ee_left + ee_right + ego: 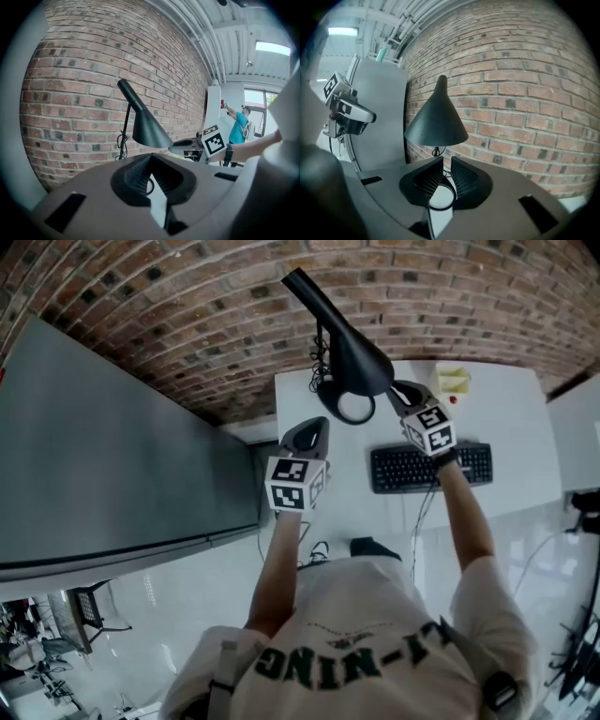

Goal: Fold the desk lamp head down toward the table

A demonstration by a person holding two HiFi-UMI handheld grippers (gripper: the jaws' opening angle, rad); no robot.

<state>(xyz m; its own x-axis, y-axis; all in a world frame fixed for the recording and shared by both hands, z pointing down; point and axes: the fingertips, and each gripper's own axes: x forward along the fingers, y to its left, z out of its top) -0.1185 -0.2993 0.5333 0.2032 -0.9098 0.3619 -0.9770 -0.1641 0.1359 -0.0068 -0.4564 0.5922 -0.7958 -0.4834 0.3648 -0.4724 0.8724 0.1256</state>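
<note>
Head view sets the brick wall (187,315) behind a white table (506,418), and over the table's back edge stands the black lamp head (361,362) — a cone whose long axis slants from a narrow tip high on the left to a wide mouth low on the right. My right claw (401,390) sits just beside that wide rim, jaws a narrow slit apart and empty. The left claw (314,427) hangs off to the left (tips pinched together on nothing). I'd push down with the right.
</note>
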